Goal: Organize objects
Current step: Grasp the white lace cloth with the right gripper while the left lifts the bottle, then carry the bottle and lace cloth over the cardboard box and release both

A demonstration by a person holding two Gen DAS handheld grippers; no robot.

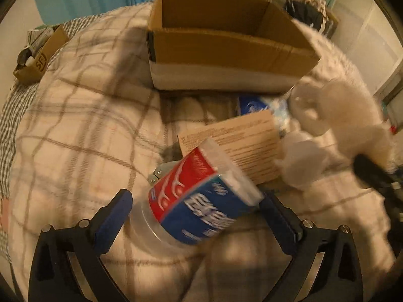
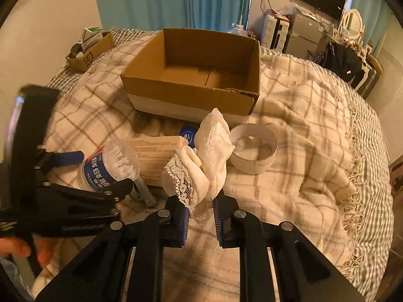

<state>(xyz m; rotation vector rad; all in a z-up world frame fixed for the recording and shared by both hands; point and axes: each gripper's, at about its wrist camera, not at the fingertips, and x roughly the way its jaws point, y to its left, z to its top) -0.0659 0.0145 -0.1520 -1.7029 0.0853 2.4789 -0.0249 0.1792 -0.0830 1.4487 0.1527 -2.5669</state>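
Lace-trimmed white cloth (image 2: 204, 161), crumpled upright.

Warm dim light, fisheye-warped edges, left view motion-blurred.

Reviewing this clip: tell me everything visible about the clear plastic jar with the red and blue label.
The jar is a clear plastic cylinder wrapped in a red and blue label with white characters, and it appears filled with small white items. It lies tilted between the fingers of the left tool, lifted over the plaid blanket, in front of a tan printed box. From the right wrist view the blue pads press its sides. Motion blur hides finer print.
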